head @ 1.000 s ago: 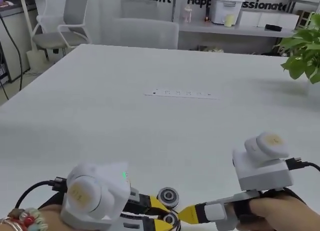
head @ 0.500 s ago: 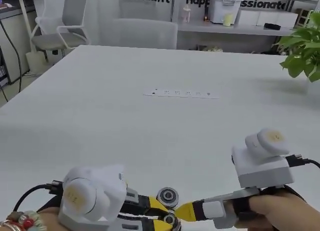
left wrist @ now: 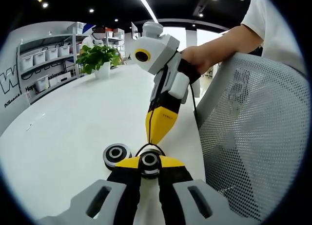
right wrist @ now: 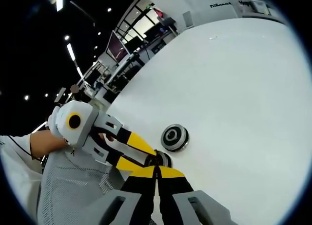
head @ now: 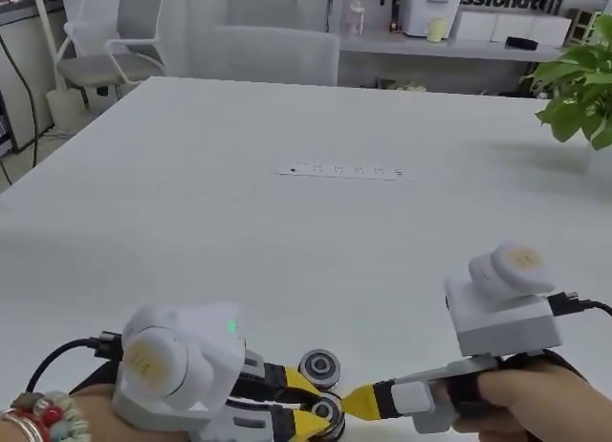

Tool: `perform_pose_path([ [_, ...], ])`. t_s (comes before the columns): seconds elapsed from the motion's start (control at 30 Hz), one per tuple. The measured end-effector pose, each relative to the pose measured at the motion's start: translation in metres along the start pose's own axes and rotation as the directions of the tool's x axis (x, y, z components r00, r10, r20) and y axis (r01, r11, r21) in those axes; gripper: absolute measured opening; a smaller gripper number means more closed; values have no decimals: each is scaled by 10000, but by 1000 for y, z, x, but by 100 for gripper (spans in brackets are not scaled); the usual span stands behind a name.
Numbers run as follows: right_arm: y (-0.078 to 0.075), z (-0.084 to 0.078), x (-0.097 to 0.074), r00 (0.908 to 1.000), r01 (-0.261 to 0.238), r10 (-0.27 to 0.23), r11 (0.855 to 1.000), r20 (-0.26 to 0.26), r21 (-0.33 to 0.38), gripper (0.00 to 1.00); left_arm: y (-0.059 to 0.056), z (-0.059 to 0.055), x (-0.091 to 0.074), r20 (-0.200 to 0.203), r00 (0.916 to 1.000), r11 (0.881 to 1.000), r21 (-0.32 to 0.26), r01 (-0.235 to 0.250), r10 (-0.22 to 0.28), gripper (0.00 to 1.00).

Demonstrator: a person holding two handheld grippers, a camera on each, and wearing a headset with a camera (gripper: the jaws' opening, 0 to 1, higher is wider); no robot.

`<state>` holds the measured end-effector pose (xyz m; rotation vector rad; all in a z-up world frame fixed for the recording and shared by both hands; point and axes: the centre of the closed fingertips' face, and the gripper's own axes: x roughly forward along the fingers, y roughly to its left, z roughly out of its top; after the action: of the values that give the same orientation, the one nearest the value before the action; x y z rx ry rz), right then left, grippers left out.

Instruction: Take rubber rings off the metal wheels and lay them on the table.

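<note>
My left gripper is shut on a small metal wheel at the near table edge. The head view shows that held wheel between the yellow jaws of the left gripper. My right gripper comes in from the right with its tip closed against the wheel, pinching a thin black rubber ring that loops off it. From the right gripper view, the right gripper meets the held wheel. A second wheel with its black ring on lies flat just beyond.
The white table stretches wide and bare ahead, with a flat power strip at its middle. A potted plant stands at the far right. A mesh chair back is close behind the grippers. Chairs and shelves line the far side.
The head camera has tipped down a little. Both grippers stay together at the held wheel, with the left gripper shifted slightly up and right.
</note>
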<state>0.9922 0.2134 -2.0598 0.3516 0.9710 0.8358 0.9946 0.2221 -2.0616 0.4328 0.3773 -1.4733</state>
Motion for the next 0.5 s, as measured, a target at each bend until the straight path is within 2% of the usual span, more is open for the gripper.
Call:
perform_pose_path([
  [0.3,0,1,0,10000,94,-94,9998,-31,-197,0,-2,1,0,-237,9997,9997,-221,87,-92,9],
  [0.37,0,1,0,9999,95,-96,9997,-64,-221,0,-4,1,0,-273,9993,9988,-437,237,-250,12],
  [0.5,-2,1,-1,9999,137,-138,9997,-46,-217,0,-10,1,0,-375,9980,9986,-200,493,-500,21],
])
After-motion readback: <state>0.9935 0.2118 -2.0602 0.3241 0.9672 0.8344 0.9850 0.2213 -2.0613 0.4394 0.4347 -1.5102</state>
